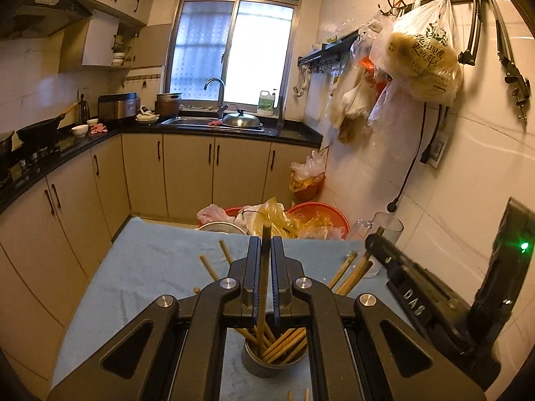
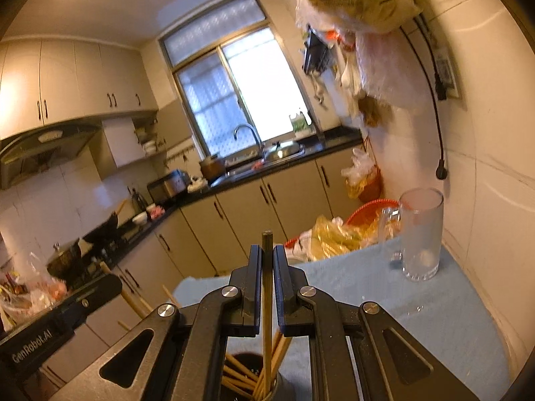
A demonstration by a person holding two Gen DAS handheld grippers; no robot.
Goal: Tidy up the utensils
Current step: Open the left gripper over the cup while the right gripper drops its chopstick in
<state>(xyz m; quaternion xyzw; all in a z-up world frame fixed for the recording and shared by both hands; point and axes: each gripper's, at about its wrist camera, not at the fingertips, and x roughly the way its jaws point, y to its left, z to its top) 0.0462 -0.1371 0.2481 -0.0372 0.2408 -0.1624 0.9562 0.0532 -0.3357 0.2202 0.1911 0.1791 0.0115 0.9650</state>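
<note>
My left gripper (image 1: 265, 244) is shut on a wooden chopstick (image 1: 264, 287) that stands upright, its lower end down in a grey metal holder (image 1: 267, 364) filled with several chopsticks. My right gripper (image 2: 266, 252) is shut on another upright chopstick (image 2: 266, 300), its lower end in the same holder (image 2: 267, 387). The holder stands on a table with a light blue cloth (image 1: 150, 267). The right gripper's body (image 1: 434, 300) shows at the right of the left wrist view. The left gripper's body (image 2: 50, 327) shows at the lower left of the right wrist view.
A tall clear glass (image 2: 421, 234) and a glass mug (image 2: 389, 230) stand at the table's far right by the tiled wall. Red baskets with plastic bags (image 1: 301, 217) lie beyond the far edge. Bags (image 1: 421, 56) hang on the right wall. Cabinets and a sink (image 1: 214, 123) lie behind.
</note>
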